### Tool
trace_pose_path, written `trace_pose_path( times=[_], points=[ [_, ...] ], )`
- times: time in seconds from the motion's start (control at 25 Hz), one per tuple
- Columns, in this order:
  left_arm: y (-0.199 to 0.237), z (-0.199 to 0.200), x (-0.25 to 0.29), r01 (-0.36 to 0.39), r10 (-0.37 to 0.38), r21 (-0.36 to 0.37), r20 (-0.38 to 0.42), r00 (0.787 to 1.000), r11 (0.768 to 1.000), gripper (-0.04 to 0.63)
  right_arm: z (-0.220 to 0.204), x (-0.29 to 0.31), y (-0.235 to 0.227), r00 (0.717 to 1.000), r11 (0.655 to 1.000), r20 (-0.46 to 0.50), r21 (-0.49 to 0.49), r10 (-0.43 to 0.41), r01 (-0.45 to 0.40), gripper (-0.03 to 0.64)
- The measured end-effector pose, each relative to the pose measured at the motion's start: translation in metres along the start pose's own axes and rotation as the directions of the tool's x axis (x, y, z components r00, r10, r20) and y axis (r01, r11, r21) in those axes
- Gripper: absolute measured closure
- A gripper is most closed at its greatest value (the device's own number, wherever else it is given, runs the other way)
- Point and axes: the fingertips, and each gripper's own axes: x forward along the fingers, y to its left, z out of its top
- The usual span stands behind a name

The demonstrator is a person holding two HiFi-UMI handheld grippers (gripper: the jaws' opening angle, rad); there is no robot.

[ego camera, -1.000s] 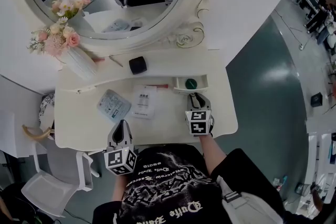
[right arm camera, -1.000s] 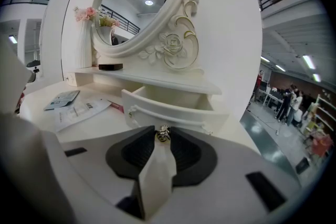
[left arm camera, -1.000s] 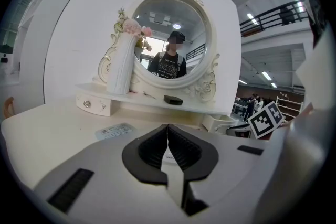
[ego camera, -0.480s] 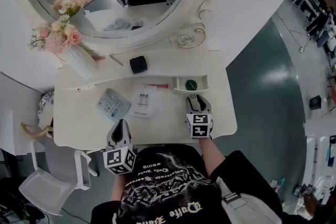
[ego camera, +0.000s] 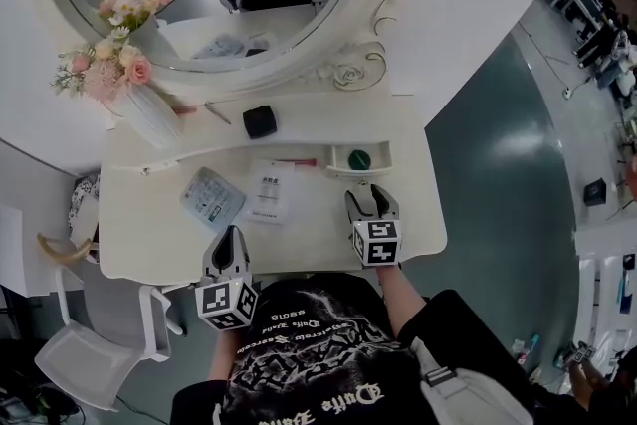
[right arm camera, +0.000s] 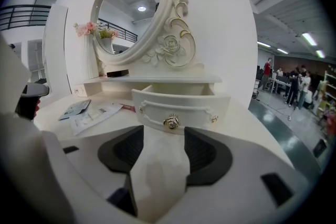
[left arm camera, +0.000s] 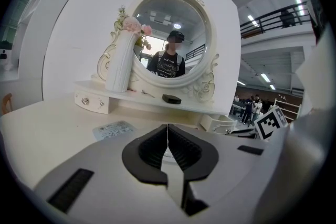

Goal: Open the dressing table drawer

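**Desk:** The drawer (right arm camera: 181, 107) before you has a smooth, cream-painted front with a soft sheen, and its knob (right arm camera: 171, 122) is shiny gold-toned metal.

**Field:** Your tabletop (ego camera: 149, 234) wears the same smooth cream finish. On it lie a white paper leaflet (ego camera: 269, 192) and a slick printed packet (ego camera: 212, 198).

**Desk:** Behind them you have a fluted white vase (ego camera: 151, 119) and a matt black box (ego camera: 260, 121).

**Field:** And your mirror (ego camera: 199, 5) is polished glass, in a carved cream frame (right arm camera: 170, 47).

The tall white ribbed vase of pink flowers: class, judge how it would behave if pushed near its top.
The tall white ribbed vase looks narrow and carries a wide bunch of pink flowers, so it would probably tip rather than slide. It looks ceramic, so likely fragile.
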Motion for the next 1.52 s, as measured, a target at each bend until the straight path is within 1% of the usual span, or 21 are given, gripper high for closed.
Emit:
trace_pose_path(
  times=[0.28, 0.48, 0.72, 0.84, 1.0, 1.08, 1.2, 1.28, 1.4, 1.52],
  points=[
    [-0.003, -0.004, 0.001, 0.022, -0.022, -0.002, -0.009, 1.000, 1.000, 0.578, -0.005, -0.007, 0.015, 0.999, 0.999, -0.009, 0.001, 0.034, -0.034, 0.382],
    [-0.006, -0.006, -0.002, 0.037, -0.037, -0.005, -0.013, 0.999, 0.999, 0.578, -0.004, -0.014, 0.022, 0.999, 0.999, 0.003, 0.005, 0.052, -0.052, 0.382],
    [-0.006, -0.008, -0.005, 0.048, -0.048, -0.008, -0.016, 0.999, 0.999, 0.578, -0.005, -0.020, 0.040, 0.996, 0.996, 0.007, 0.000, 0.094, -0.094, 0.382],
    [-0.005, -0.007, -0.006, 0.052, -0.052, -0.005, -0.017, 0.999, 0.999, 0.578, -0.005, -0.021, 0.051, 0.992, 0.992, 0.012, 0.013, 0.122, -0.123, 0.389],
    [-0.005, -0.008, -0.009, 0.052, -0.052, 0.002, -0.019, 0.998, 0.999, 0.577, -0.002, -0.026, 0.069, 0.983, 0.983, 0.043, 0.034, 0.177, -0.179, 0.409],
    [-0.006, -0.009, -0.009, 0.059, -0.059, 0.006, -0.023, 0.998, 0.998, 0.578, 0.000, -0.027, 0.078, 0.978, 0.979, 0.053, 0.019, 0.199, -0.201, 0.436],
    [-0.010, -0.011, -0.007, 0.086, -0.084, 0.040, -0.038, 0.996, 0.996, 0.578, 0.001, -0.029, 0.091, 0.968, 0.969, 0.046, -0.009, 0.247, -0.246, 0.462],
    [-0.014, -0.012, -0.006, 0.097, -0.095, 0.058, -0.044, 0.995, 0.994, 0.578, 0.001, -0.030, 0.100, 0.957, 0.957, 0.034, -0.013, 0.288, -0.288, 0.492],
    [-0.015, -0.012, -0.006, 0.097, -0.095, 0.053, -0.040, 0.995, 0.994, 0.578, 0.003, -0.032, 0.108, 0.949, 0.949, 0.035, -0.032, 0.315, -0.314, 0.542],
    [-0.012, -0.013, -0.006, 0.087, -0.085, 0.040, -0.039, 0.996, 0.995, 0.577, 0.005, -0.033, 0.114, 0.945, 0.945, 0.039, -0.060, 0.325, -0.322, 0.561]
  ],
)
